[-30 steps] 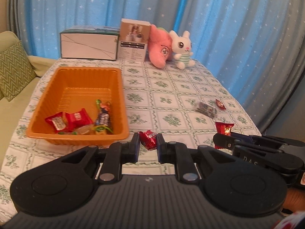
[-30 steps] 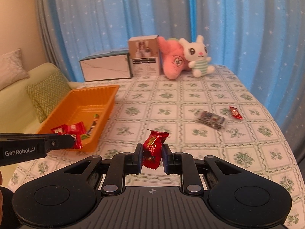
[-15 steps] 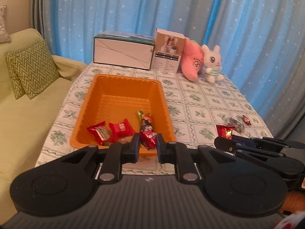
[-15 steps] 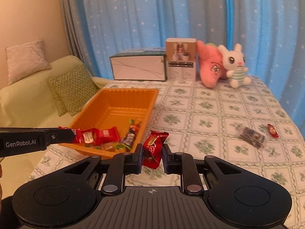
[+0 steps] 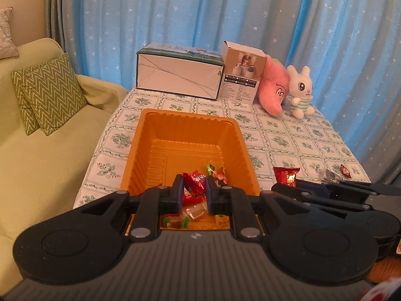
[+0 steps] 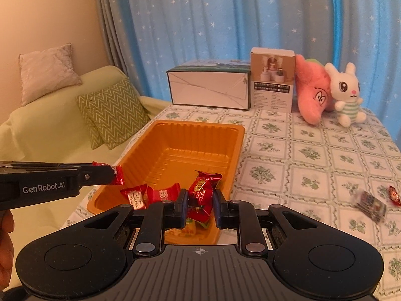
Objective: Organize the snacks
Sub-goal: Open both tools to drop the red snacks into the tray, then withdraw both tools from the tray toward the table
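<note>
An orange tray (image 5: 233, 138) (image 6: 163, 135) sits on the patterned table with several wrapped snacks at its near end. My left gripper (image 5: 193, 190) is shut on a small red candy (image 5: 194, 184) and hovers over the tray's near end; in the right wrist view this gripper (image 6: 114, 173) enters from the left. My right gripper (image 6: 199, 202) is shut on a bigger red snack packet (image 6: 201, 190) above the tray's near right corner. In the left wrist view that packet (image 5: 285, 174) shows right of the tray.
A dark wrapped snack (image 6: 371, 204) and a small red candy (image 6: 394, 195) lie on the table to the right. Two boxes (image 5: 179, 75) and two plush toys (image 5: 299, 91) stand at the far edge. A green sofa with cushions (image 5: 47, 92) borders the table's left side.
Both grippers have carried their red snacks leftward, from over the tablecloth to above the near end of the orange tray. Their grips have stayed the same.
</note>
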Motion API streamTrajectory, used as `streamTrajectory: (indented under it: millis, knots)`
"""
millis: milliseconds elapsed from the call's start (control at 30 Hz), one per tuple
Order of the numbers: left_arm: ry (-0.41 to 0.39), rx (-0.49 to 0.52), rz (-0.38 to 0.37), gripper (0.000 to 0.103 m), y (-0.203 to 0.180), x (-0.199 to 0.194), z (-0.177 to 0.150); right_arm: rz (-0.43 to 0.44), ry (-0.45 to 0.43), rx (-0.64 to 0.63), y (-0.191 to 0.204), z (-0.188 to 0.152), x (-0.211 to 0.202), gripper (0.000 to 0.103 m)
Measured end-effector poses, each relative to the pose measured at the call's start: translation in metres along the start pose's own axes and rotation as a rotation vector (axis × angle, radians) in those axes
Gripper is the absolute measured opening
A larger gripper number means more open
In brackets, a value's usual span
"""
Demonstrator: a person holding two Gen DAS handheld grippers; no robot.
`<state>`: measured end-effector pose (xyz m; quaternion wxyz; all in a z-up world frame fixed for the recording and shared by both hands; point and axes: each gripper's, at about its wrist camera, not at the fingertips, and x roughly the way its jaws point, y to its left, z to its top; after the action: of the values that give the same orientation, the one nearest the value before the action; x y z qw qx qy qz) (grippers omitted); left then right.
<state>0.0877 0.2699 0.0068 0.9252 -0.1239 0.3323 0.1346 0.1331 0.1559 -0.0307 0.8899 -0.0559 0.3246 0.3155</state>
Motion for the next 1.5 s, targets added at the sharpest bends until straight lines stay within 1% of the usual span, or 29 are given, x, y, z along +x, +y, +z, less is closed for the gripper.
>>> streamTrajectory:
  millis: [233,500,567,633,900,1033,1267,1300,1333,1367,1400,1500]
  knots:
    - [0.024,0.003,0.000,0.016,0.016,0.035,0.018,0.006,0.019,0.006,-0.007,0.017,0.034,0.021]
    - [0.058,-0.007,-0.008,0.017,0.026,0.074,0.027,0.012,0.043,0.039,-0.016,0.025,0.067,0.021]
    - [0.062,-0.011,0.013,0.021,0.029,0.080,0.028,0.013,0.047,0.045,-0.017,0.026,0.072,0.021]
    - [0.050,-0.016,0.021,0.022,0.033,0.080,0.027,0.015,0.050,0.049,-0.018,0.025,0.075,0.021]
    - [0.066,-0.012,0.069,0.022,0.043,0.068,0.011,0.040,0.065,0.049,-0.013,0.021,0.081,0.021]
    - [0.065,-0.019,0.077,0.022,0.046,0.058,0.007,0.056,0.061,0.046,-0.009,0.022,0.081,0.021]
    - [0.056,-0.040,0.080,0.022,0.052,0.042,0.003,0.130,0.066,0.044,-0.003,0.024,0.086,0.022]
    - [0.054,-0.041,0.082,0.022,0.052,0.040,0.002,0.133,0.063,0.047,-0.003,0.023,0.085,0.026]
    - [0.052,-0.042,0.083,0.022,0.052,0.037,0.001,0.135,0.062,0.048,-0.004,0.022,0.083,0.032]
    - [0.050,-0.044,0.082,0.022,0.052,0.034,0.001,0.135,0.059,0.052,-0.005,0.020,0.081,0.051]
    - [0.048,-0.045,0.080,0.022,0.051,0.031,0.000,0.135,0.055,0.057,-0.007,0.019,0.078,0.060]
    - [0.040,-0.037,0.080,0.022,0.045,0.021,-0.003,0.117,0.050,0.064,-0.014,0.010,0.061,0.060]
